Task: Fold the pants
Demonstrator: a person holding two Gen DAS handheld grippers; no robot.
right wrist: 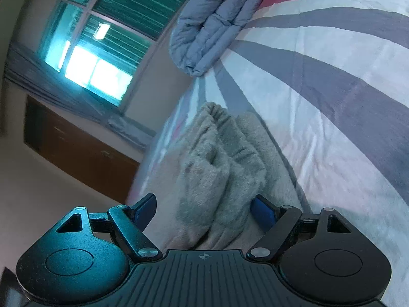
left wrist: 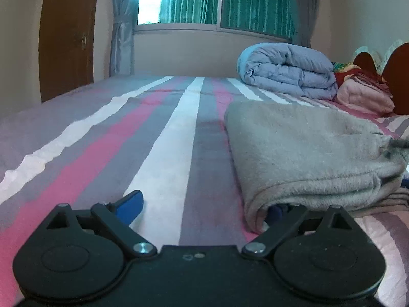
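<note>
The pants (left wrist: pixel 306 153) are grey and fleecy and lie folded in layers on the striped bed sheet (left wrist: pixel 163 133), right of centre in the left wrist view. My left gripper (left wrist: pixel 204 204) is open; its left blue finger (left wrist: pixel 130 202) rests on the sheet and its right finger (left wrist: pixel 276 211) is tucked under the folded edge of the pants. In the right wrist view, tilted sideways, the bunched pants (right wrist: pixel 219 158) lie between the blue fingers (right wrist: pixel 145 208) of my right gripper (right wrist: pixel 204 211), whose jaws stand wide apart around the cloth.
A rolled blue-grey duvet (left wrist: pixel 288 69) lies at the far side of the bed; it also shows in the right wrist view (right wrist: pixel 214 18). Pink bedding (left wrist: pixel 363 96) and a wooden headboard (left wrist: pixel 398 76) are at far right. A wooden door (left wrist: pixel 66 38) and a curtained window (left wrist: pixel 214 0) stand behind.
</note>
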